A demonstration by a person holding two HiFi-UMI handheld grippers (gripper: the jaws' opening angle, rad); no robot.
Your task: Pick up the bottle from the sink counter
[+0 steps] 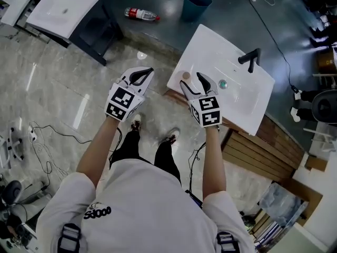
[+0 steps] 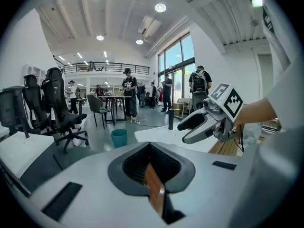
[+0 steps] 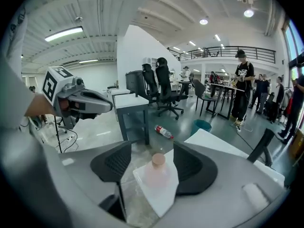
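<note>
On the sink counter (image 1: pixel 210 49), the bottle (image 3: pixel 156 171) stands between the wide-open fingers (image 3: pixel 112 163) of the right gripper (image 1: pixel 190 79).

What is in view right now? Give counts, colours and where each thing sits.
small bottle: one, pale pink with a tan cap, upright on the near corner of the sink counter.
sink counter: two, white; one in front of the person, one at the far left.
faucet: one, black, on the nearer counter.
bottle with red label: one, clear, lying on the floor.
bin: one, teal, on the floor beyond the counter.
people: several, dark clothes, far off by tables.
left claw: one, white and black, jaws together, empty.
right claw: one, same colours, jaws apart around the small bottle, not pressing it.
</note>
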